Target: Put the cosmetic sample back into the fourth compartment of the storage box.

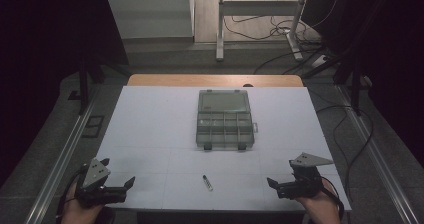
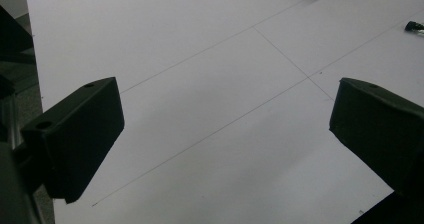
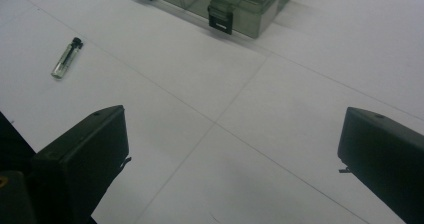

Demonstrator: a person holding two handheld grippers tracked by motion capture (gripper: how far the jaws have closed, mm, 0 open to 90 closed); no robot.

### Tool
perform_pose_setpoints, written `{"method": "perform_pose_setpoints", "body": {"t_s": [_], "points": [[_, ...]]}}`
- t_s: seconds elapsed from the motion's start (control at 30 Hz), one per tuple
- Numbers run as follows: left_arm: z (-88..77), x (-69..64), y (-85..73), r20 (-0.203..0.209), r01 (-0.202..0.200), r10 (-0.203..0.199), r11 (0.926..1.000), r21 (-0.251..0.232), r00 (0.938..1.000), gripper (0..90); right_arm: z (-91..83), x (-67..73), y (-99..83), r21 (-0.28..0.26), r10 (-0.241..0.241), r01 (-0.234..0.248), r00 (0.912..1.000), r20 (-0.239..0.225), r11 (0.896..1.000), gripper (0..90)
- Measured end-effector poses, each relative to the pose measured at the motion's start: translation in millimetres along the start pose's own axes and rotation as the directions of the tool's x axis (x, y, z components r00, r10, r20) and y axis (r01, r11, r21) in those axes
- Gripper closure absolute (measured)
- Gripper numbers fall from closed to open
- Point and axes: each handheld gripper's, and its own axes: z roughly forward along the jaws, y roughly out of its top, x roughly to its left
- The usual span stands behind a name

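Vial [image 1: 207,182], a small clear tube with a dark cap, is seen lying flat on the white table [image 1: 150,134], near its front edge and roughly midway between the two grippers, with the closed compartment box [image 1: 224,119] standing farther back toward the middle of the table. Its long axis is laid slightly off the front-to-back line, the capped end pointing away from the person and a little to the left. The left gripper [image 1: 120,181] is held at the front left corner and the right gripper [image 1: 272,184] at the front right, both with jaws spread wide and nothing between them. In the right gripper view the vial [image 3: 66,58] is found up and to the left of the jaws, well apart from them, with its cap at the far end; in the left gripper view only the dark end of the vial [image 2: 414,27] is caught at the right edge. Neither hand can be judged clearly nearer. A grasp across the tube's narrow width would be called for, so the jaws would have to be brought inward and turned square to that axis.
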Motion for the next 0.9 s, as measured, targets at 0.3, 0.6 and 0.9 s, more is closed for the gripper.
{"method": "perform_pose_setpoints", "body": {"t_s": [0.3,0.6,0.9], "points": [[-0.1,-0.2,-0.1,-0.001,-0.001,0.001,1.0,0.0,1.0,1.6,8.7,8.8,11.2,0.008,-0.017,0.017,0.9989,-0.045,1.0,0.0],[0.1,-0.5,0.1,-0.007,-0.005,0.005,1.0,0.003,1.0,1.6,18.3,18.1,19.9,0.032,-0.048,0.051,0.9958,-0.078,0.998,0.0],[0.6,-1.1,0.3,-0.008,-0.01,0.01,0.9999,0.007,0.9999,1.7,25.4,24.4,25.6,0.035,-0.066,0.07,0.993,-0.098,0.997,0.0]]}}
